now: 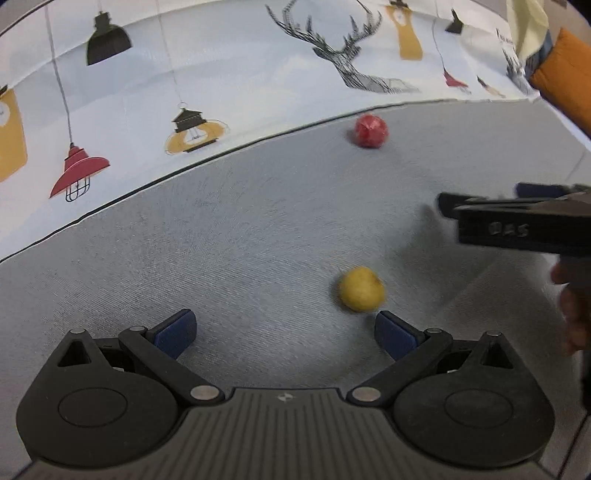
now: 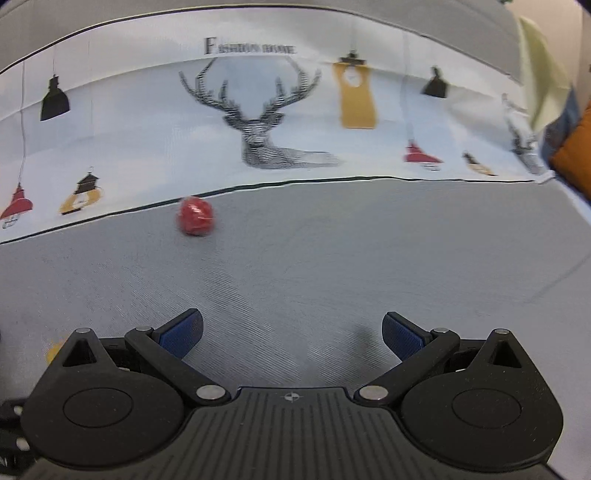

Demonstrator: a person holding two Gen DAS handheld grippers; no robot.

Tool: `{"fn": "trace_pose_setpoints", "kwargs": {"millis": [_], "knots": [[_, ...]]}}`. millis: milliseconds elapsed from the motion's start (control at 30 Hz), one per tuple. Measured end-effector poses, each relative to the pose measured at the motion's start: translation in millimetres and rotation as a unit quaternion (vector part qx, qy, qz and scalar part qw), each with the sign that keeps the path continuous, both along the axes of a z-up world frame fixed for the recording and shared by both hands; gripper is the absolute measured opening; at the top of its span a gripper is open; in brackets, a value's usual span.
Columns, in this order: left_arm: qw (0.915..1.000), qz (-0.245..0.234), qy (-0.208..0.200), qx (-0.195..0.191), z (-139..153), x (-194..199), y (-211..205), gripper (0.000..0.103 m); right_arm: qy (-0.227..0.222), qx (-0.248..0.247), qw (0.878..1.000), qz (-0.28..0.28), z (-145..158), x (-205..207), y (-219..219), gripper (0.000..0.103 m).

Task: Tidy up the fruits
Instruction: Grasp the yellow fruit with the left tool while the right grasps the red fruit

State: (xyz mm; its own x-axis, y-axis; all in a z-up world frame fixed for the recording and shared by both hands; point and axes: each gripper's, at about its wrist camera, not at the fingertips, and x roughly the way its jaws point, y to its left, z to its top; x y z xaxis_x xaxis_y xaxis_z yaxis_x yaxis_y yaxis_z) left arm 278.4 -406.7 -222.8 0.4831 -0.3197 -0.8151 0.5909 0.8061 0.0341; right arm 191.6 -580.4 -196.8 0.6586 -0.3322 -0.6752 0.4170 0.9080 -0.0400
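A yellow round fruit [image 1: 362, 289] lies on the grey cloth, just ahead of my left gripper's right fingertip. A red fruit [image 1: 371, 131] lies farther off by the printed cloth's edge; it also shows in the right wrist view [image 2: 195, 216], ahead and to the left. My left gripper [image 1: 284, 330] is open and empty. My right gripper [image 2: 291, 332] is open and empty over bare grey cloth; it shows from the side in the left wrist view [image 1: 454, 206]. A sliver of the yellow fruit [image 2: 54, 349] peeks out beside the right gripper's left linkage.
A white cloth printed with lamps and a deer head [image 2: 258, 136] covers the far half of the surface. An orange cushion [image 1: 565, 81] and a pale yellow cloth [image 1: 526, 26] sit at the far right. A hand [image 1: 572, 306] holds the right gripper.
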Motion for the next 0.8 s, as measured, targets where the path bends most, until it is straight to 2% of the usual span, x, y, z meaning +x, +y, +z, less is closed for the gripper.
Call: {"fn": "trace_pose_setpoints", "kwargs": {"millis": [100, 200, 533, 600, 633, 667, 700, 733, 767, 800], "knots": [[0.9999, -0.003, -0.015, 0.001, -2.0, 3.5, 1.9, 0.103, 0.001, 0.017, 1.000, 0.022, -13.1, 23.8, 8.4, 0.102], [0.9997, -0.009, -0.020, -0.004, -2.3, 3.5, 3.7, 0.103, -0.026, 0.009, 0.999, 0.021, -18.2, 39.7, 15.2, 0.102], [0.9993, -0.032, -0.021, -0.004, -1.4, 4.8, 4.5, 0.103, -0.042, 0.007, 0.998, 0.048, -16.8, 86.9, 3.4, 0.102], [0.9990, -0.039, -0.021, 0.000, 0.8, 5.0, 4.2, 0.099, -0.042, 0.003, 0.998, 0.047, -16.5, 94.7, 3.6, 0.102], [0.9986, -0.044, -0.028, -0.004, 3.1, 3.1, 5.9, 0.088, -0.042, 0.000, 0.998, 0.048, -16.3, 96.2, 3.8, 0.100], [0.9981, -0.050, -0.036, -0.009, 5.5, 0.7, 7.1, 0.075, -0.043, 0.000, 0.998, 0.047, -15.8, 95.9, 4.5, 0.095], [0.9973, -0.062, -0.039, -0.011, 7.1, -1.4, 7.0, 0.070, -0.053, 0.001, 0.998, 0.047, -15.3, 92.8, 6.0, 0.077], [0.9962, -0.076, -0.040, -0.012, 8.1, -2.9, 5.6, 0.067, -0.062, -0.001, 0.997, 0.048, -14.7, 89.3, 8.2, 0.054], [0.9954, -0.085, -0.042, -0.012, 8.4, -4.1, 3.5, 0.068, -0.066, -0.005, 0.997, 0.050, -13.8, 86.4, 9.7, 0.047], [0.9947, -0.092, -0.043, -0.014, 8.4, -4.7, 1.2, 0.072, -0.066, -0.010, 0.997, 0.048, -13.5, 84.5, 9.8, 0.044]]}}
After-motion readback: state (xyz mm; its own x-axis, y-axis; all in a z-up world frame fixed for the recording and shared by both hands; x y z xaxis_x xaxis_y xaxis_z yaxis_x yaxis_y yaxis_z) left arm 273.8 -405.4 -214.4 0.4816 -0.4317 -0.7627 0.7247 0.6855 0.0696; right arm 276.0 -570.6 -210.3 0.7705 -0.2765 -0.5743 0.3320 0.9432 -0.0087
